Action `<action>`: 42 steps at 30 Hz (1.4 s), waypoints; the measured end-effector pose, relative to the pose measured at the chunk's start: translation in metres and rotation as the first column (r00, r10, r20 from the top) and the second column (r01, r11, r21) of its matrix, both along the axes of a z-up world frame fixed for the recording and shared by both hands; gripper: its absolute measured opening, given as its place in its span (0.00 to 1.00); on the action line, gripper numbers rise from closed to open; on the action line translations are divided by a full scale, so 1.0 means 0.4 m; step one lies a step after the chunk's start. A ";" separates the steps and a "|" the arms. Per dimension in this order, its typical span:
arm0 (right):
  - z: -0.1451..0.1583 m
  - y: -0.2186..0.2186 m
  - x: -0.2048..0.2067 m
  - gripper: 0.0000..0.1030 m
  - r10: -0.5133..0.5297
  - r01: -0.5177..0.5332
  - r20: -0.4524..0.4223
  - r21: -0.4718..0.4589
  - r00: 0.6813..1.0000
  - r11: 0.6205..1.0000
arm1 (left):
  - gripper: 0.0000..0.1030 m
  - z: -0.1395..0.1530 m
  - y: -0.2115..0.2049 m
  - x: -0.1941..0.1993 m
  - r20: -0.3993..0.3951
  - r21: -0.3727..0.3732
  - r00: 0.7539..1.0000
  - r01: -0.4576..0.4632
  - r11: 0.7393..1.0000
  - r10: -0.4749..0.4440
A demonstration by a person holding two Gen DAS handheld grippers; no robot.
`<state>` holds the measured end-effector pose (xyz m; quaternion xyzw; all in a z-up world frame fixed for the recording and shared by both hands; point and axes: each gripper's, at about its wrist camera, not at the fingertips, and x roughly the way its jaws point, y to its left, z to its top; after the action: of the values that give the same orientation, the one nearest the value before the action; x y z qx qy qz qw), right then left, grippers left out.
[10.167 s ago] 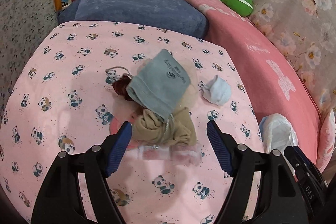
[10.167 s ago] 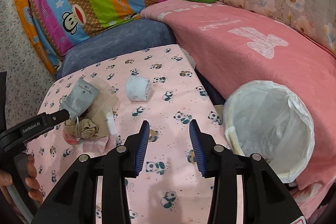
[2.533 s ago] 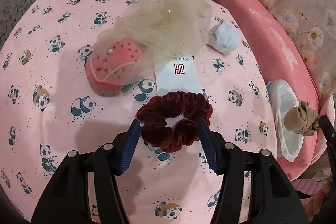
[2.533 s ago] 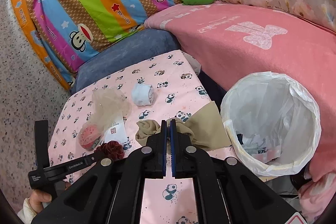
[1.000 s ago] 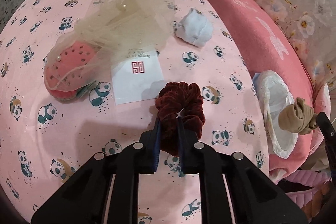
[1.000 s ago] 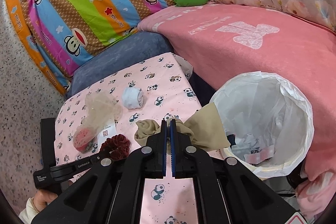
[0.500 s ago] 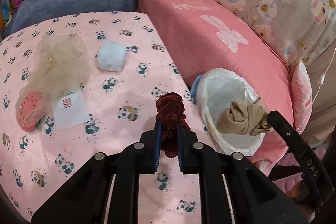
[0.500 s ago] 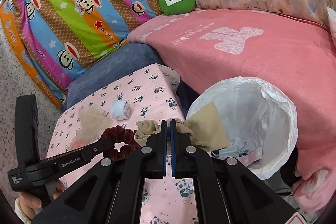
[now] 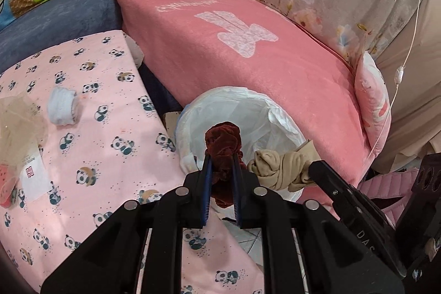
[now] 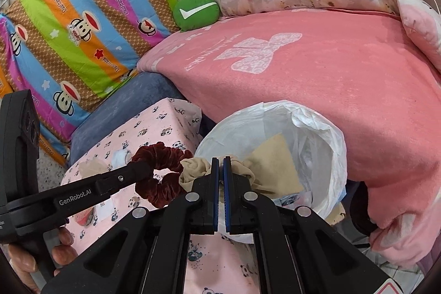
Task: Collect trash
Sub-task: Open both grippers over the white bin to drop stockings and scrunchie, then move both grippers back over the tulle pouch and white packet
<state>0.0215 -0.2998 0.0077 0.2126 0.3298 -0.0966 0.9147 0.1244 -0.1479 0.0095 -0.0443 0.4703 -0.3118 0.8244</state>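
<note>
The dark red velvet scrunchie [image 9: 223, 145] is clamped between the blue pads of the left tongs [image 9: 222, 178] and hangs in the air at the near rim of the white-lined trash bin [image 9: 278, 123], not yet dropped in. Right beside it, the bundle of beige stockings [image 9: 278, 167] is pinched in the right tongs [image 10: 219, 175], whose pads are pressed nearly together on the fabric, with one flat beige end hanging over the bin's opening. In the right wrist view the scrunchie [image 10: 162, 172] almost touches the stockings [image 10: 193, 168], and some crumpled wrappers lie at the bottom of the bin [image 10: 325, 156].

The bin stands between the panda-print surface [image 9: 110, 128] and the pink blanket [image 9: 234, 51] on the sofa. On the surface, well apart from the bin, lie a rolled pale-blue sock [image 9: 62, 106], a sheer beige net pouch [image 9: 19, 123], a white card [image 9: 33, 175] and a red dotted item [image 9: 7, 189] at the left edge. A green cushion [image 10: 196, 13] sits against the striped monkey-print pillow [image 10: 82, 24].
</note>
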 end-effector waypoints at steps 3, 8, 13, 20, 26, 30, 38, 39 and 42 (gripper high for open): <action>-0.003 -0.027 -0.006 0.03 -0.022 0.022 0.000 0.002 1.000 1.000 | 0.13 0.005 -0.038 0.000 0.005 -0.004 1.000 0.025 1.000 -0.025; -0.006 -0.063 -0.017 0.03 -0.052 0.052 0.003 0.006 0.999 0.999 | 0.14 0.008 -0.076 0.004 0.008 -0.009 0.999 0.044 0.999 -0.044; -0.006 -0.086 -0.012 0.03 -0.072 0.072 0.002 0.003 0.997 0.997 | 0.43 0.009 -0.066 0.012 0.015 -0.018 1.000 -0.015 1.000 0.015; -0.001 -0.081 0.023 0.08 -0.080 0.080 0.006 -0.016 0.997 0.997 | 0.44 -0.003 -0.021 0.019 0.032 0.045 0.998 -0.064 0.997 0.063; 0.008 -0.056 0.041 0.31 -0.083 0.083 0.012 -0.031 0.996 0.996 | 0.56 0.000 0.032 0.015 0.069 0.071 0.992 -0.113 0.991 0.108; 0.006 -0.022 0.048 0.32 -0.055 0.055 0.001 -0.043 0.998 0.998 | 0.56 -0.007 0.069 0.016 0.073 0.085 0.988 -0.144 0.986 0.138; 0.005 0.045 0.055 0.36 -0.007 0.006 -0.019 -0.057 1.000 0.998 | 0.57 -0.015 0.138 0.004 0.066 0.080 0.980 -0.192 0.978 0.187; 0.007 0.054 0.055 0.36 -0.001 0.000 -0.019 -0.057 1.000 0.998 | 0.57 -0.015 0.149 0.003 0.066 0.080 0.979 -0.198 0.977 0.193; 0.008 0.079 0.056 0.37 0.019 -0.020 -0.020 -0.062 1.000 0.998 | 0.59 -0.017 0.179 -0.003 0.063 0.080 0.975 -0.219 0.972 0.214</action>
<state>0.0437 -0.2680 0.0111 0.1800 0.3377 -0.1000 0.9185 0.1231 -0.0765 0.0027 -0.0513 0.4530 -0.2005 0.8671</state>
